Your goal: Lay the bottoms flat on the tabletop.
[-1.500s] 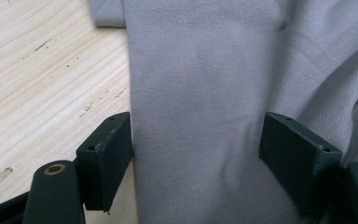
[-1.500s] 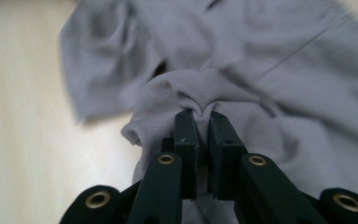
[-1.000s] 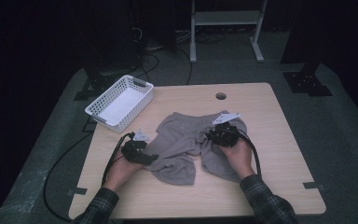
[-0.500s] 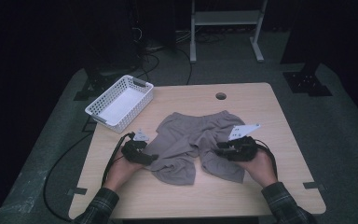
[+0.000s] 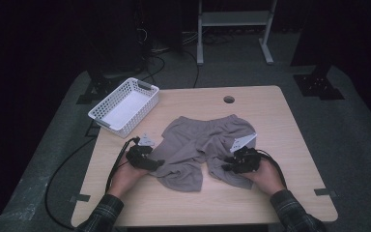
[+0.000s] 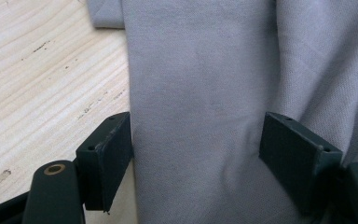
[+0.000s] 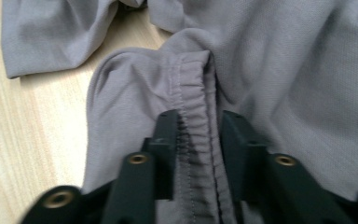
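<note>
Gripping the grey shorts [image 7: 279,93] hem, right tongs [image 7: 198,140] clamp tight; left tongs [image 6: 196,149] gape over the cloth.

Both forearms wear dark plaid sleeves. The left gripper [image 5: 147,162] is black, a grey three-cornered plate on top, a black cable trailing off it. The right gripper [image 5: 232,166] matches: black body, pale plate, looping black cable. Up close, blocky black jaws with small holes, brass-coloured rings at the pivots.
</note>
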